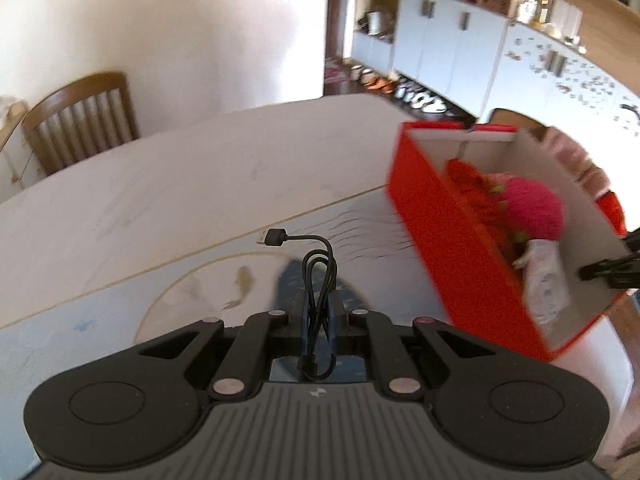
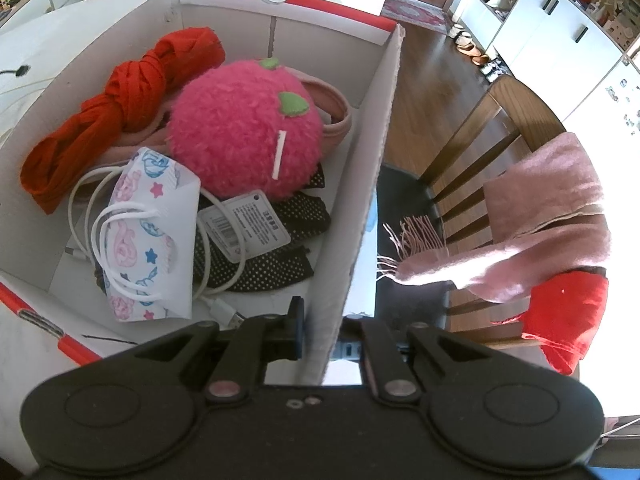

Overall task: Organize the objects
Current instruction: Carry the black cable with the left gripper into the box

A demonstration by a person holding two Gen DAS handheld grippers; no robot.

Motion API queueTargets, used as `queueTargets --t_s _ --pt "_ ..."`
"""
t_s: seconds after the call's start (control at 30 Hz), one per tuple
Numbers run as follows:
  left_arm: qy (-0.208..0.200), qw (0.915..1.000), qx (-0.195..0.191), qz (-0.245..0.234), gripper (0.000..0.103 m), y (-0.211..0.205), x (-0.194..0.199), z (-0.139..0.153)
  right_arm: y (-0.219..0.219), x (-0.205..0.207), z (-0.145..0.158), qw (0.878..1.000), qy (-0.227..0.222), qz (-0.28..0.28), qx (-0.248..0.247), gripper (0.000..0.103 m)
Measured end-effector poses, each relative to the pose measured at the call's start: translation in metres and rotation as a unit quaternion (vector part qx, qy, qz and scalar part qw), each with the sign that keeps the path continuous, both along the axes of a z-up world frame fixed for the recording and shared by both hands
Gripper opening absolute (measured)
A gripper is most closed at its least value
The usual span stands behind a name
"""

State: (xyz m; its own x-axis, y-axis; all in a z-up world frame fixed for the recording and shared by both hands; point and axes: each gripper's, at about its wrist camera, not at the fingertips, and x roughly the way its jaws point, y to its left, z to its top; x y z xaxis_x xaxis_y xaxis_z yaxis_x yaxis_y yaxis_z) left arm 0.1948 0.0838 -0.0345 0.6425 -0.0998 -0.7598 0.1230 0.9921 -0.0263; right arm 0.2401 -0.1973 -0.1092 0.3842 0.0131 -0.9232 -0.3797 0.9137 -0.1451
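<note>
My left gripper point(image 1: 318, 312) is shut on a folded black USB cable point(image 1: 316, 276) and holds it above the table; the plug end sticks out ahead. A red cardboard box point(image 1: 452, 248) stands tilted to its right. My right gripper point(image 2: 324, 328) is shut on the box wall point(image 2: 360, 208) at its near right side. Inside the box lie a pink plush ball point(image 2: 244, 128), a knotted red cloth point(image 2: 120, 108), a patterned face mask point(image 2: 148, 232), a white cable point(image 2: 208, 256) and a dotted black fabric point(image 2: 280, 256).
A white table point(image 1: 160, 200) carries a pale mat point(image 1: 120, 320) with a curved line. A wooden chair point(image 1: 80, 120) stands at its far left. Another chair point(image 2: 472, 152) draped with a pink scarf point(image 2: 552, 216) stands to the right of the box. White cabinets point(image 1: 448, 48) line the back.
</note>
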Motion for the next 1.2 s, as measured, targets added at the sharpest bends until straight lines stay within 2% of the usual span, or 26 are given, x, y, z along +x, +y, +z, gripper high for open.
queueTargets --t_s 0.27,0.57,0.8,1.2 --pt "-0.027 0.9972 -0.011 -0.069 0.008 -0.054 -0.007 0.033 -0.002 0.0 0.0 1.0 -0.004 0.003 0.004 0.008" --pt "-0.042 0.99 -0.007 -0.134 0.008 -0.118 0.005 0.042 -0.003 0.0 0.0 1.0 -0.005 0.005 0.009 0.007" --pt "-0.037 0.9872 0.007 -0.155 0.008 -0.159 0.022 0.027 -0.003 0.0 0.0 1.0 -0.006 0.006 0.013 0.007" --pt "0.031 0.9875 0.023 -0.153 0.008 -0.191 0.048 -0.021 -0.005 -0.003 0.002 1.0 -0.007 0.011 0.021 0.007"
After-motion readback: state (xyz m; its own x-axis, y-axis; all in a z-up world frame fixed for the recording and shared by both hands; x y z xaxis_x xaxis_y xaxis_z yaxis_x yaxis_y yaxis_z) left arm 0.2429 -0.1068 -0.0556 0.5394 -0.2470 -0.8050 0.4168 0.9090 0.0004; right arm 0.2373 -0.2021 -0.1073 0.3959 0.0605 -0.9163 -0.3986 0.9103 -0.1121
